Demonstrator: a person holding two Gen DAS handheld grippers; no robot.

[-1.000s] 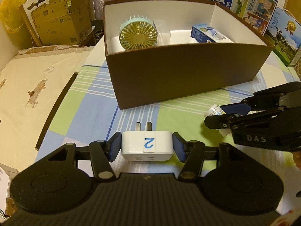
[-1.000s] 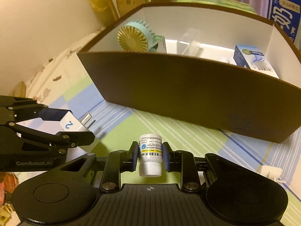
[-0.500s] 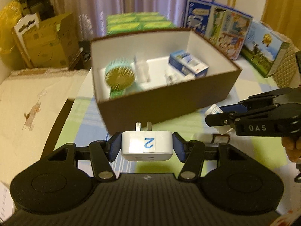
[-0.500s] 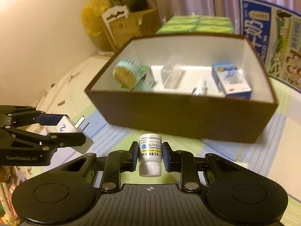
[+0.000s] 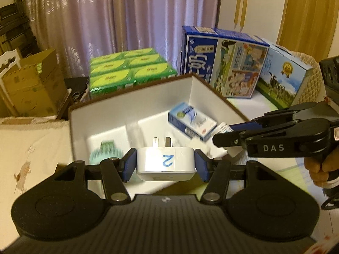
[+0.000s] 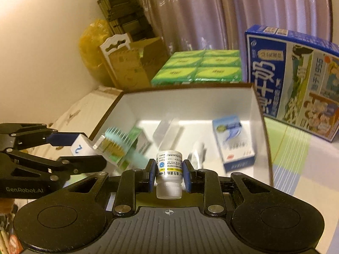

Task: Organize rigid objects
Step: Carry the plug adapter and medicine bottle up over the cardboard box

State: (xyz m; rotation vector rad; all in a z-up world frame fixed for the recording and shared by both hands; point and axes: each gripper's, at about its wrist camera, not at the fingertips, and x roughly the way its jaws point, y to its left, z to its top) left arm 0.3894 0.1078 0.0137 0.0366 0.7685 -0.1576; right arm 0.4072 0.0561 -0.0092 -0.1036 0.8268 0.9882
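Note:
My left gripper (image 5: 165,165) is shut on a white plug adapter (image 5: 165,163) marked with a blue "2", held above the near edge of the brown open box (image 5: 131,116). My right gripper (image 6: 168,173) is shut on a small white medicine bottle (image 6: 169,171), cap toward me, held over the box's (image 6: 190,105) near side. The right gripper also shows at the right of the left wrist view (image 5: 224,135), and the left gripper at the left of the right wrist view (image 6: 82,146). Inside the box lie a teal mini fan (image 6: 118,146), a blue-white carton (image 6: 233,141) and a clear case (image 6: 167,131).
Behind the box stand green packs (image 5: 129,67), a large blue milk carton box (image 5: 224,61) and a second blue box (image 5: 284,78). A cardboard box (image 5: 31,86) stands at the far left. The box rests on a checked tablecloth (image 6: 292,148).
Both grippers have risen and moved forward, from in front of the box's near wall to above its open top. Each keeps its hold.

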